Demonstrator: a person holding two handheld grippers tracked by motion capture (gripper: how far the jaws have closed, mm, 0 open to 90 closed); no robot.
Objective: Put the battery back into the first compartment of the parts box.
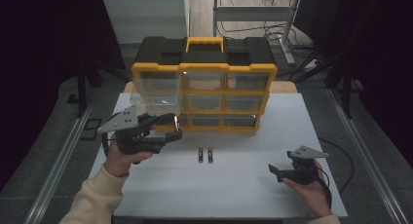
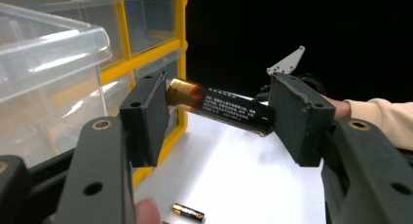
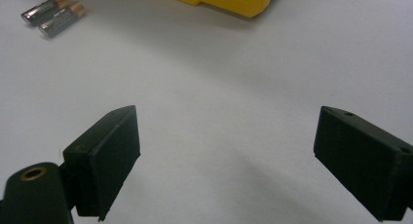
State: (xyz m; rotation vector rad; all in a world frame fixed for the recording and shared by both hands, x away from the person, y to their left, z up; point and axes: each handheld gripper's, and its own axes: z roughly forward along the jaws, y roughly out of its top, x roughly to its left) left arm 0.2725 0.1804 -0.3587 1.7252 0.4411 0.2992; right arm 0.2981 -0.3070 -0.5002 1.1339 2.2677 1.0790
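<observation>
Holding a black-and-gold cylindrical battery (image 2: 220, 107) end to end between its pads, the left gripper (image 1: 163, 128) hovered just beside the pulled-out clear plastic drawer (image 1: 155, 93) of the yellow-framed organiser (image 1: 203, 66), at 10 o'clock. Two matching batteries (image 1: 205, 155) lay on the white table (image 1: 234, 185) at centre, still to sort. The right gripper (image 3: 229, 160) idled wide and empty at 4 o'clock.

Left tongs (image 1: 168, 128), centre left of the high view: black body topped by a grey three-cornered plate with small holes. Right tongs (image 1: 275, 171), lower right: the same build, with a black cable trailing behind. Both forearms wear cream sleeves (image 1: 92, 199) at the bottom edge. Close up, each arm shows round brass-ringed screw holes and a blocky matt-black pad (image 2: 146, 118).
</observation>
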